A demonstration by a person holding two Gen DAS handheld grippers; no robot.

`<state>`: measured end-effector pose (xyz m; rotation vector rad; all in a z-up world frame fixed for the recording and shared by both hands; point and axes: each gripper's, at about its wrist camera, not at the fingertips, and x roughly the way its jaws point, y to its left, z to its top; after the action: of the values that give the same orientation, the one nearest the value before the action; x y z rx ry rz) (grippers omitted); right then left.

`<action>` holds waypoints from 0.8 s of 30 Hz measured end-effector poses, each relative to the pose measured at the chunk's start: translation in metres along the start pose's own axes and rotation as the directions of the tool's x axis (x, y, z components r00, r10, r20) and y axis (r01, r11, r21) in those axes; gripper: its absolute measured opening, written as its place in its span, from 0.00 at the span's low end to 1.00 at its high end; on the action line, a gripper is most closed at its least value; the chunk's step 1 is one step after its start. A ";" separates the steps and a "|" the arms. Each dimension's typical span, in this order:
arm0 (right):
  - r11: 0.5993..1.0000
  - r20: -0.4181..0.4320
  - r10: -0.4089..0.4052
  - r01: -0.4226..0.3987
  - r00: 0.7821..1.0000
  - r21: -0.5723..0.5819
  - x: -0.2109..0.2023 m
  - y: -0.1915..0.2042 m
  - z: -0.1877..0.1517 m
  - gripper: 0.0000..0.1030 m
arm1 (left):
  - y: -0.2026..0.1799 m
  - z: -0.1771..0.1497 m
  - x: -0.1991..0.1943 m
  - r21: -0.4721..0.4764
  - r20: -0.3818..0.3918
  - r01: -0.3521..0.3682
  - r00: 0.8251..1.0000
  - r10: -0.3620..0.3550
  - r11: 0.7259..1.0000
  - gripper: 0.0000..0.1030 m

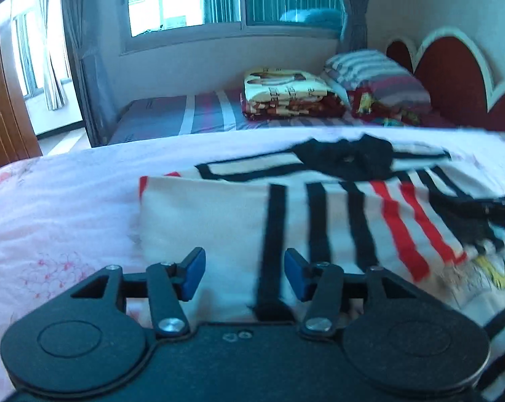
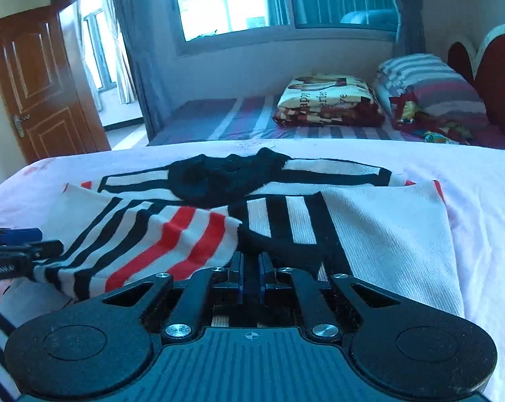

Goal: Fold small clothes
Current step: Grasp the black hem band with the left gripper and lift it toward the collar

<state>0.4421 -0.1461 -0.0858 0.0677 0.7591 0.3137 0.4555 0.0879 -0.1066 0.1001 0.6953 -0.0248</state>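
While right gripper [image 2: 251,269] jaws pinch ribbed knit striped sweater [image 2: 369,234], left gripper [image 1: 245,273] jaws spread, empty.

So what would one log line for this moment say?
task: fold small clothes | left tool: open, empty, over striped sweater | right tool: shut on sweater's black cuff | surface: pink sheet
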 end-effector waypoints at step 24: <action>0.987 -0.038 0.077 -0.070 0.996 0.143 -0.113 -0.078 -0.053 0.06 | -0.013 -0.044 -0.056 -0.056 -0.058 -0.091 0.994 0.087 0.994 0.48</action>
<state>0.3489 -0.2569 -0.0623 0.2242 0.8226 0.3318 0.3840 0.0785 -0.1051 0.0760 0.7458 0.0841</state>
